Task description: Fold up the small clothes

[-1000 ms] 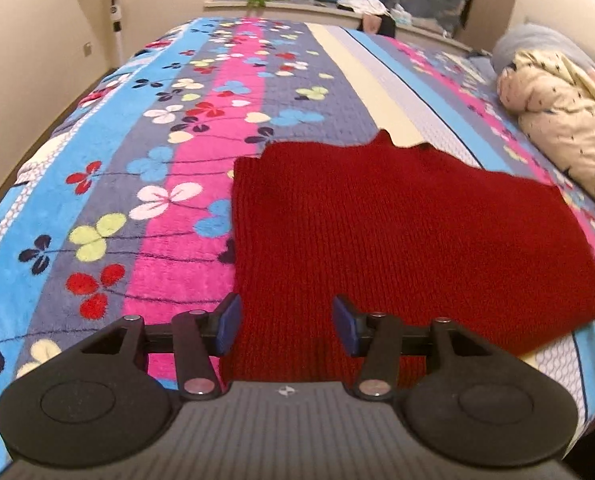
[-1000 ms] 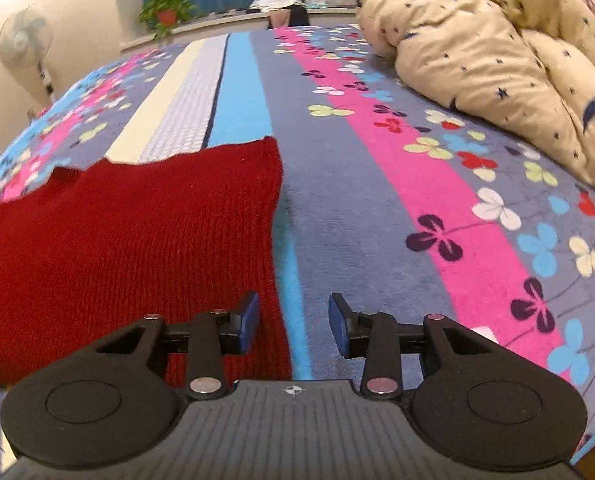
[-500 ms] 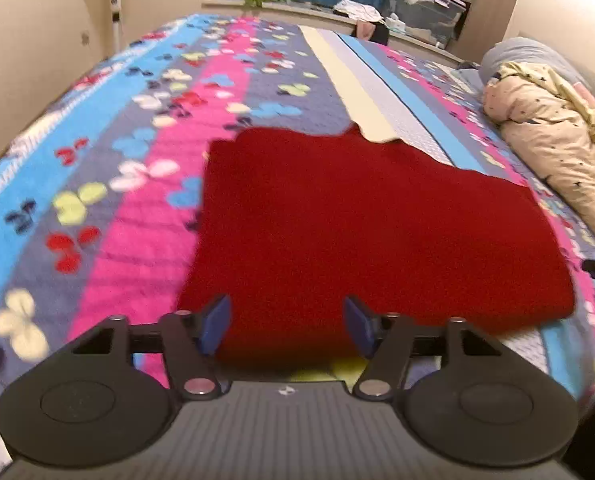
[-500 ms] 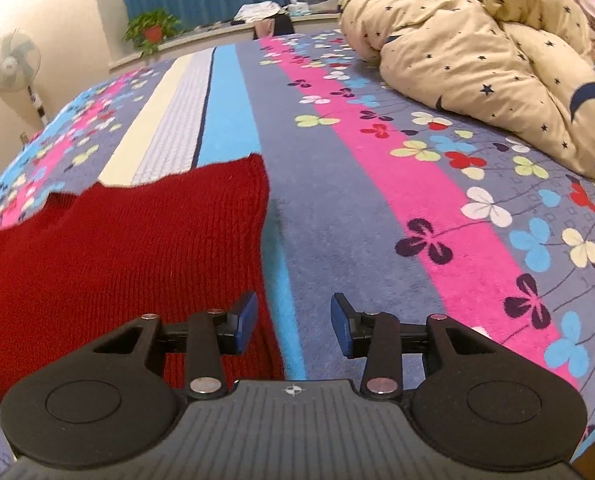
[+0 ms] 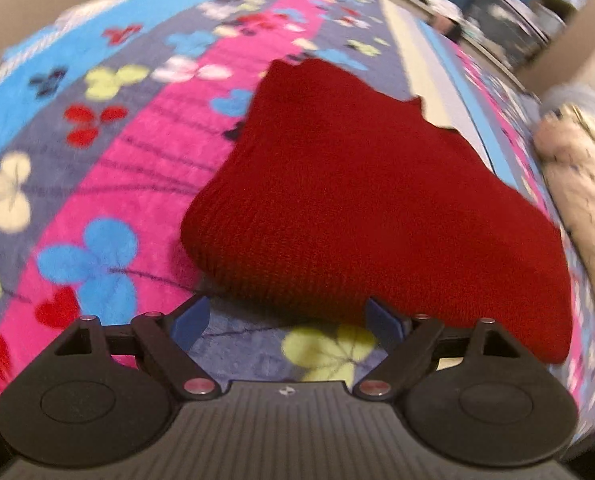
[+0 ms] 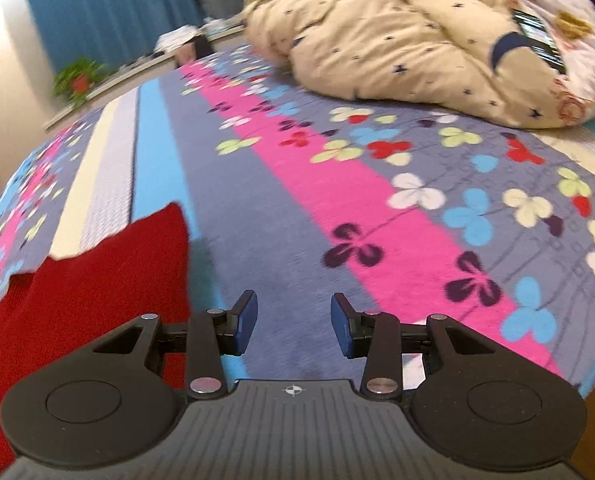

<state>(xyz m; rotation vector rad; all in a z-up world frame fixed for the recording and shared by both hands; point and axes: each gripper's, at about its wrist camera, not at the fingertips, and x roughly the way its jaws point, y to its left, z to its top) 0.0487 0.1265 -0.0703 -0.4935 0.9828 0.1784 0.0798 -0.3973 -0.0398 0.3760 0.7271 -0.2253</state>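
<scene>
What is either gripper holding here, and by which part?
Nothing is held. The left gripper is open just short of the red knit garment's near edge; the right gripper is open over the bedspread.

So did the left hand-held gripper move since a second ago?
Yes. The left hand-held gripper has pulled back and opened wider: its fingers were over the red sweater, and now the near edge lies past them, with flowered blanket between.
</scene>
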